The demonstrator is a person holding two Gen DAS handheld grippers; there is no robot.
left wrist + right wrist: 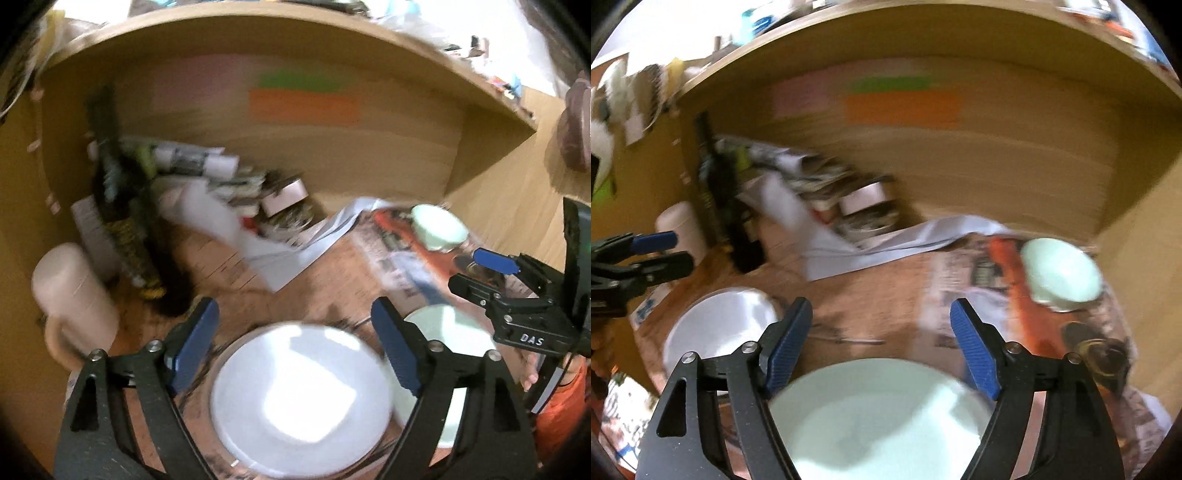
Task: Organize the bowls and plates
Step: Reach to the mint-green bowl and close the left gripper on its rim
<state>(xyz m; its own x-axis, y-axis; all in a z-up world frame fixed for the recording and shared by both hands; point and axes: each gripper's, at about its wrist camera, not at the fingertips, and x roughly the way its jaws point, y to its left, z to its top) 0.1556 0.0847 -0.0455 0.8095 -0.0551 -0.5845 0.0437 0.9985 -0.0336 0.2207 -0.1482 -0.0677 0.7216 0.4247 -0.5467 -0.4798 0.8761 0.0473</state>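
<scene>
The left tongs [295, 328] are spread wide and hold nothing; they hang just over the far rim of a white plate [301, 395] that lies flat on the bench [325, 291]. The right tongs [881, 332] are likewise wide open and empty, poised above the far rim of a pale green plate [875, 417], which sits just to the right of the white one. A pale green bowl [1060, 275] lies tipped on its side on a newspaper [1008, 317] at the far right, well apart from both plates. Both views are blurred, so finer details of contact cannot be told. My reading is that the sorting is at an early step: neither plate is gripped, and each pair of tongs seems lined up to take the plate under it. The next move would call for lowering one pair until a rim sits between its pads, then closing firmly, since a flat glazed rim gives little purchase. Open room lies mainly in the middle of the bench, between the plates and the bowl. On the far left a dark bottle [122, 206], a cream jug [74, 295] and a heap of papers [236, 206] crowd the surface, and the wooden side wall [498, 184] closes in on the right beyond the bowl.
</scene>
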